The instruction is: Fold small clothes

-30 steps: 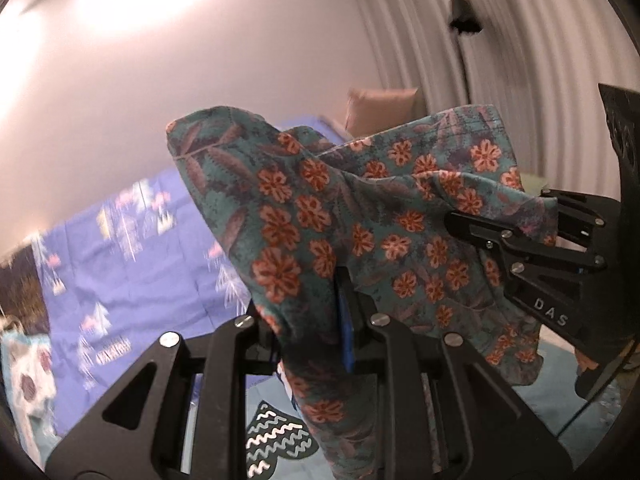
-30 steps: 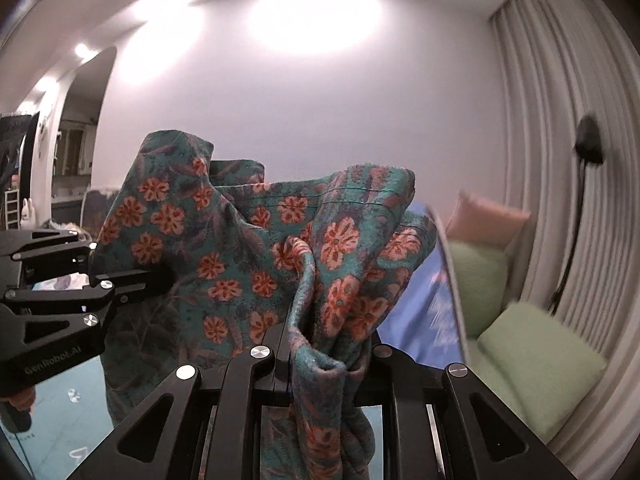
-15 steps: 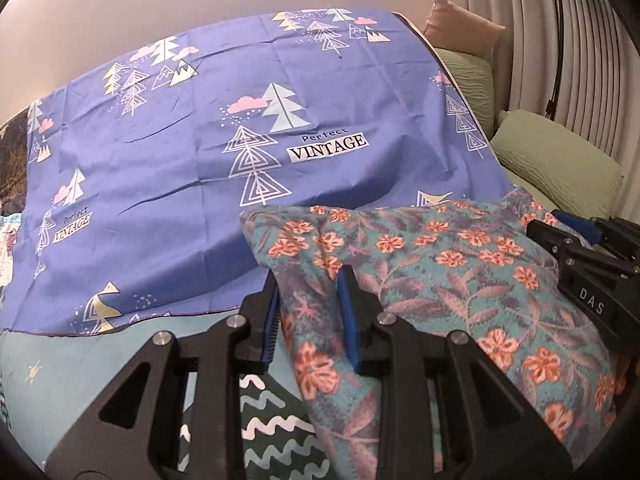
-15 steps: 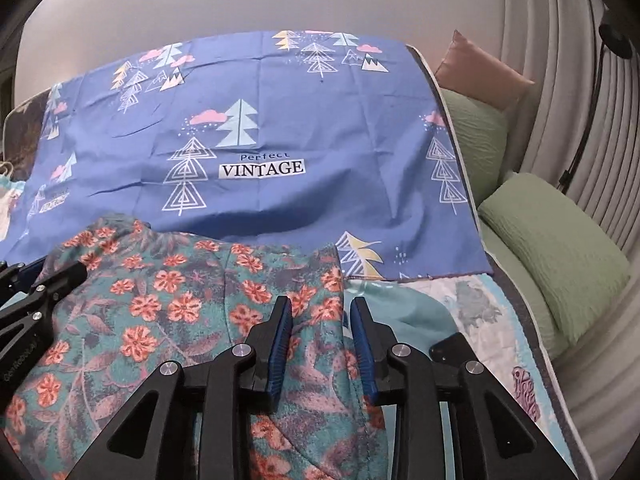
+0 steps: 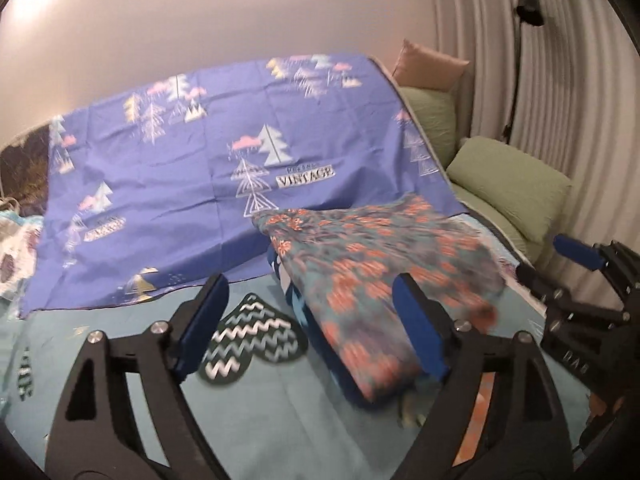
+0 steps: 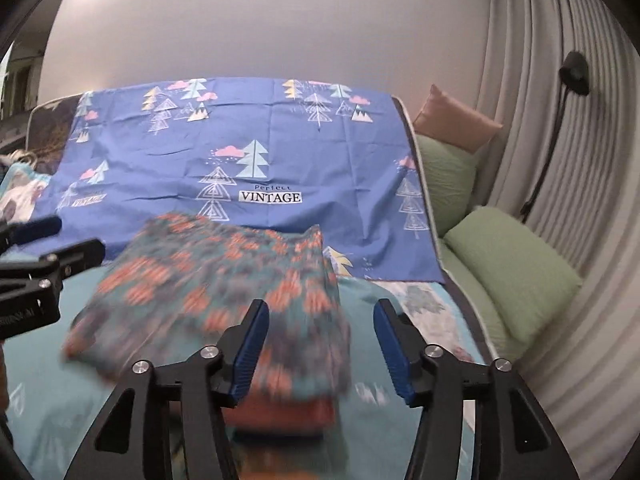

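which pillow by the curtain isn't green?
The far one, the peach pillow standing upright at the back; the two green pillows in front of it lie closer to the grippers.

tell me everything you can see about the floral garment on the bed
The floral garment is thin teal cloth printed with orange flowers, blurred in both views. It lies folded on the bed, atop other folded cloth, its far edge over the blue tree-print sheet. Both grippers' jaws have just been opening; nothing grips it now.

Floral garment (image 5: 372, 276) dropped onto bed, left claw (image 5: 316, 328), right claw (image 6: 320, 350) just opened, released
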Action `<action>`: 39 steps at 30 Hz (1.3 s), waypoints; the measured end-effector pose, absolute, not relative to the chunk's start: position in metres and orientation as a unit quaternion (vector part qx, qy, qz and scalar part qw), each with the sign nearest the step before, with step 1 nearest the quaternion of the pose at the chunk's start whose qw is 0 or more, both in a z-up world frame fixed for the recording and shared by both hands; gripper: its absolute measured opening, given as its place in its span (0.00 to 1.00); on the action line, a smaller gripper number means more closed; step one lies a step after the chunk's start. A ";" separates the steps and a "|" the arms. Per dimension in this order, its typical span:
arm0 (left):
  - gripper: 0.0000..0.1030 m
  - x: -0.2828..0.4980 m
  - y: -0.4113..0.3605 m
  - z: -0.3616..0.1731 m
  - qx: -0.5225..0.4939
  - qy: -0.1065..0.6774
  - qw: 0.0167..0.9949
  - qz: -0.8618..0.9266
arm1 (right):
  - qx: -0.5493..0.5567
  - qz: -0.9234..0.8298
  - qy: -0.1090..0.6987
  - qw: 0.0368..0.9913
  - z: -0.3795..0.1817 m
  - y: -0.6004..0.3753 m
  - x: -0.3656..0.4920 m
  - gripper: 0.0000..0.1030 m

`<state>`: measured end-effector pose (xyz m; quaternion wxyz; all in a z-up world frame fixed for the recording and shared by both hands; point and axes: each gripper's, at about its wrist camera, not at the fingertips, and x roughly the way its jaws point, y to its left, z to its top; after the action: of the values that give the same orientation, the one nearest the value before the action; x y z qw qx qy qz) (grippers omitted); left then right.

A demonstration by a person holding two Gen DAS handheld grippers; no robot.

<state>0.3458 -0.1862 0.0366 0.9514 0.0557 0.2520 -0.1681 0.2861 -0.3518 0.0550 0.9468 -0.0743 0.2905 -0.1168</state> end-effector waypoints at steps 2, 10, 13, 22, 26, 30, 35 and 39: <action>0.87 0.315 -0.182 0.049 0.059 0.243 0.954 -0.164 | -0.058 -0.112 0.297 0.946 0.066 -0.347 0.256 0.59; 0.98 0.184 -0.156 0.099 0.082 0.190 0.967 -0.146 | -0.036 -0.097 0.265 0.959 0.115 -0.323 0.142 0.67; 0.99 0.141 -0.148 0.106 0.095 0.184 0.968 -0.139 | -0.028 -0.087 0.255 0.963 0.129 -0.311 0.097 0.72; 0.99 0.044 -0.120 0.085 0.092 0.206 0.967 -0.116 | -0.003 -0.071 0.252 0.965 0.126 -0.288 0.002 0.78; 0.99 0.019 -0.106 0.078 0.072 0.212 0.969 -0.105 | -0.010 -0.084 0.238 0.968 0.122 -0.280 -0.031 0.79; 0.99 0.003 -0.098 0.072 0.064 0.215 0.970 -0.092 | 0.021 -0.076 0.236 0.969 0.115 -0.282 -0.057 0.80; 0.99 -0.013 -0.093 0.064 0.069 0.204 0.974 -0.067 | 0.043 -0.080 0.243 0.966 0.108 -0.285 -0.071 0.80; 0.99 -0.020 -0.092 0.055 0.061 0.216 0.972 -0.070 | 0.041 -0.079 0.247 0.965 0.103 -0.279 -0.080 0.80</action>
<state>-0.0200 -0.0917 0.0546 0.9719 0.0608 0.2163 -0.0697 -0.0803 -0.2794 0.1033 0.9649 0.0413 0.2471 -0.0785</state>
